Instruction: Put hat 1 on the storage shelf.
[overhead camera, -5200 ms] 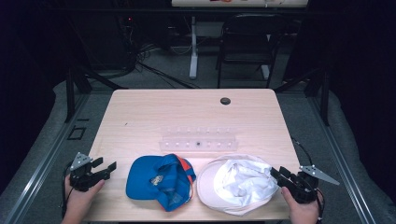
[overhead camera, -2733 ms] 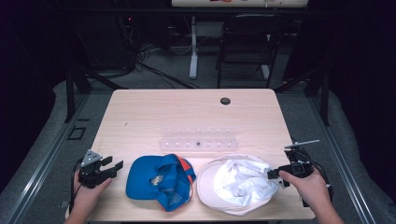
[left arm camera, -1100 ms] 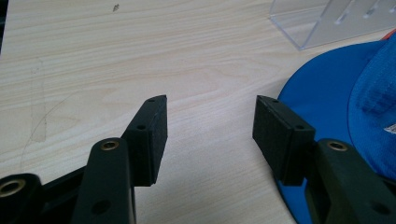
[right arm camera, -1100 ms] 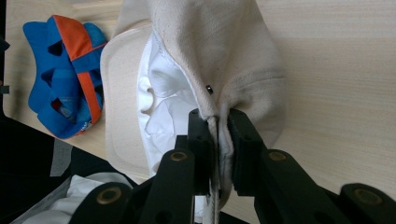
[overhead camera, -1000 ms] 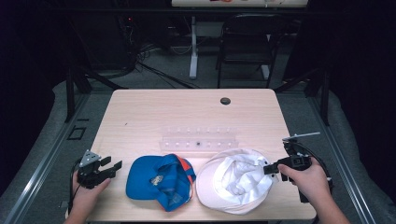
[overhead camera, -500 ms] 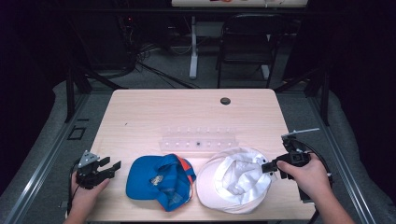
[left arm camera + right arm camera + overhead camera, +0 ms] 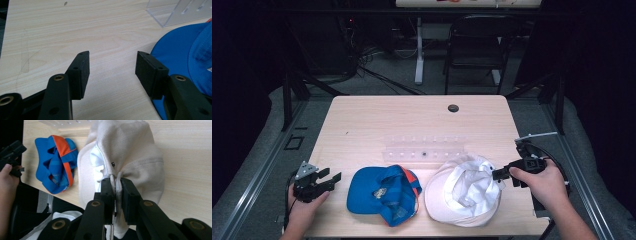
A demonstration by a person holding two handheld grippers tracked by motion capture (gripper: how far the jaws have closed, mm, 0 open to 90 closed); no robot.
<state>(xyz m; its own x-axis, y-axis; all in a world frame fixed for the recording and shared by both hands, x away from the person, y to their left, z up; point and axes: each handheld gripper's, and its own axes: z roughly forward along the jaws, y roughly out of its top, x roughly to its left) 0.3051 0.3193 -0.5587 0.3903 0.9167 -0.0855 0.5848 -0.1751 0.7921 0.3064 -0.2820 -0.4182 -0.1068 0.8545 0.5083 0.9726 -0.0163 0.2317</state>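
A white cap (image 7: 464, 192) lies upside down at the table's front right, its right edge lifted. My right gripper (image 7: 496, 174) is shut on that edge; in the right gripper view the jaws pinch a fold of the white cap (image 7: 130, 152) at the right gripper (image 7: 115, 183). A blue cap (image 7: 384, 192) with an orange band lies upside down to its left, also seen as the blue cap (image 7: 56, 161) and the blue cap (image 7: 185, 52). My left gripper (image 7: 332, 179) rests open at the front left, just left of the blue cap; the left gripper (image 7: 112, 66) holds nothing.
A clear plastic rack (image 7: 424, 147) stands mid-table behind the caps, its corner being the clear rack (image 7: 175, 11). A round cable hole (image 7: 453, 108) sits near the far edge. A chair (image 7: 477, 47) and cables lie beyond the table (image 7: 377, 120).
My right gripper closed on the white cap's right edge and has lifted it, folding the cap up and leftward. The left gripper shifted slightly right early on, then stayed still.
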